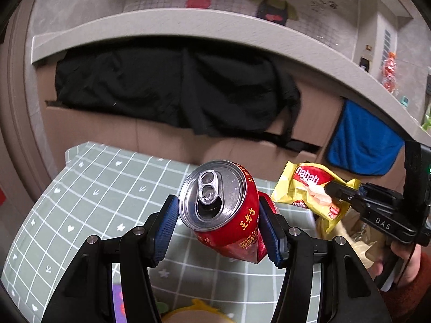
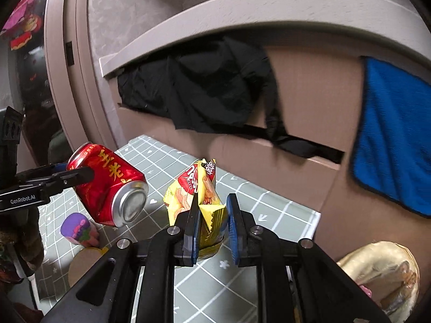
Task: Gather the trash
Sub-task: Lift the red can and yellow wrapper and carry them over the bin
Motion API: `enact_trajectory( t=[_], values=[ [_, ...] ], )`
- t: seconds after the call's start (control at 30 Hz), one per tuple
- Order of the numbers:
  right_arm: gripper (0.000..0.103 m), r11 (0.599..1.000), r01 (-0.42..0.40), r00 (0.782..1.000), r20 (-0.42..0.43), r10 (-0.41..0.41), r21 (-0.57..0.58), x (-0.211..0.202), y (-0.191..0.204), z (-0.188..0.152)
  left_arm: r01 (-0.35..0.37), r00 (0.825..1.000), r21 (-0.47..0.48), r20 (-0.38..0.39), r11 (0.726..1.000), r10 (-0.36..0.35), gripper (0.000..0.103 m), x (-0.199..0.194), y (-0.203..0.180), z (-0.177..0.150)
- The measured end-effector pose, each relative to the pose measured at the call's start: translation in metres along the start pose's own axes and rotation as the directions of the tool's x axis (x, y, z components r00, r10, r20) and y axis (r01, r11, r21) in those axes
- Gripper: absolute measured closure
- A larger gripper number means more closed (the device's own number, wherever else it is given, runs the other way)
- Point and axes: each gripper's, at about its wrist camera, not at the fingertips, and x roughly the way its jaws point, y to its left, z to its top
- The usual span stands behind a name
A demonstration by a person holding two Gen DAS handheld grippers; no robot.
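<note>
We have the dented, light, easily crushed red can (image 1: 223, 210) clamped mid-body in the wide-spread left gripper (image 1: 218, 223), while at three o'clock the right gripper (image 2: 212, 231) pinches the crinkly, slippery wafer wrapper (image 2: 198, 193) nearly shut.

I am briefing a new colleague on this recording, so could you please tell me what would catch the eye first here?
The dented red aluminium drink can, held above the green grid-patterned tablecloth by the left gripper, stands out first. Beside it, the right gripper pinches a crumpled yellow wafer wrapper. Behind both, a black cloth drapes over a cardboard box, next to a hanging blue towel.
</note>
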Motion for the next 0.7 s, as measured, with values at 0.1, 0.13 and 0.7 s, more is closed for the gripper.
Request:
enact_trajectory(
  t=[0.1,0.13,0.7],
  values=[
    [0.087,1.0,0.015,0.999,0.031,-0.016,0.013,-0.015,-0.011,-0.003,0.015,1.0,0.021,0.022,1.0,-0.015,0.045,-0.006,-0.017,0.005],
    [0.087,1.0,0.02,0.999,0.041,-0.021,0.02,-0.019,-0.013,-0.002,0.025,0.999,0.025,0.032,0.999,-0.026,0.045,-0.008,-0.023,0.007],
    [0.087,0.97,0.218,0.946,0.22,-0.236,0.107,-0.156,-0.098,-0.02,0.259,0.951,0.159,0.13,0.953,-0.28,0.045,-0.018,-0.177,0.033]
  ],
)
